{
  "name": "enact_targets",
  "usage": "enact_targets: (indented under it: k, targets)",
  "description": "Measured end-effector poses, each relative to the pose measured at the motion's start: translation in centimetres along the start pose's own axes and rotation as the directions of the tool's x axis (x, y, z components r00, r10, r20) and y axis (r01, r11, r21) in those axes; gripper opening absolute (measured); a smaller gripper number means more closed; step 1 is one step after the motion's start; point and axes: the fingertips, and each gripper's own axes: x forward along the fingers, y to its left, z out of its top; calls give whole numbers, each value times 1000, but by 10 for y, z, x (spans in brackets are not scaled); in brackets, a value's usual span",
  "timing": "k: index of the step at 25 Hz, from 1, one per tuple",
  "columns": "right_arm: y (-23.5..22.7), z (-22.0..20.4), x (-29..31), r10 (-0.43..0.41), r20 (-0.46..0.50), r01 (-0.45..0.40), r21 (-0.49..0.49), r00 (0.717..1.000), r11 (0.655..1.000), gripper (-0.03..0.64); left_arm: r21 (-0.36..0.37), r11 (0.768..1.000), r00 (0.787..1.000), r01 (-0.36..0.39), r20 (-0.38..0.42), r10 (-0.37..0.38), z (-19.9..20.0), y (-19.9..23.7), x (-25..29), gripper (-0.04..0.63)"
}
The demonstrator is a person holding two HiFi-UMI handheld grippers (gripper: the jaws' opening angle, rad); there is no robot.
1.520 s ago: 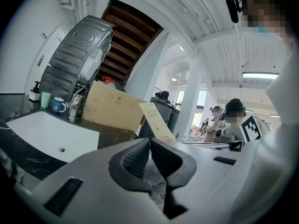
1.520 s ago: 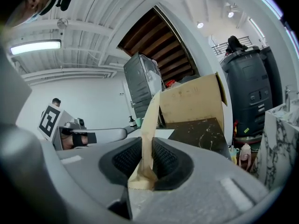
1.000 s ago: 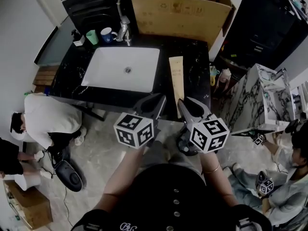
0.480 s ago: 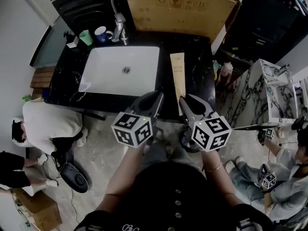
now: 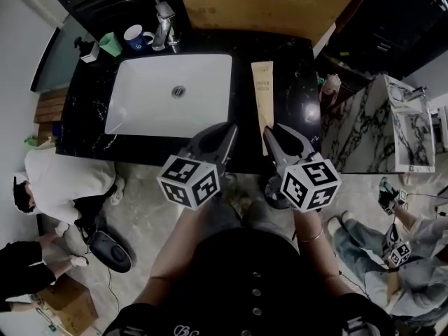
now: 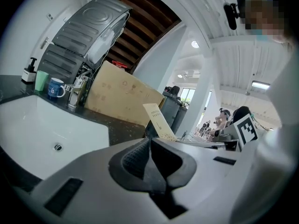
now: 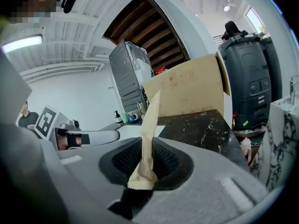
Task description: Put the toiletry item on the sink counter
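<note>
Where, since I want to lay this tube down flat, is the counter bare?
Barest is the black counter right of the sink basin, in front of the cardboard box; the tube in the right gripper points along it. A narrower strip runs left of the basin. It is crowded at back left: faucet, blue mug, green cup, soap dispenser.

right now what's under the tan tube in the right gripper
The black marbled counter, right of the white sink. The right gripper is clamped on the tan tube at its crimped end. The strip beneath it is covered; whether the tube touches down can't be told.
</note>
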Motion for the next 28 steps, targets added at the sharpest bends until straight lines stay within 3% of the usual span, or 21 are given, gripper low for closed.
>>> enact_targets:
  k: [13, 19, 28]
  targets:
    - [-23, -8, 43, -107, -83, 108, 19, 991, 994, 67, -1, 999, 997, 32, -68, -32, 6, 41, 27, 18]
    - [-30, -22, 57, -161, -160, 167, 25, 974, 986, 67, -4, 998, 990, 58, -126, -58, -3, 51, 40, 18]
    - [-39, -29, 79, -189, -209, 200, 33, 959, 979, 67, -15, 996, 984, 90, -156, -91, -6, 62, 57, 18]
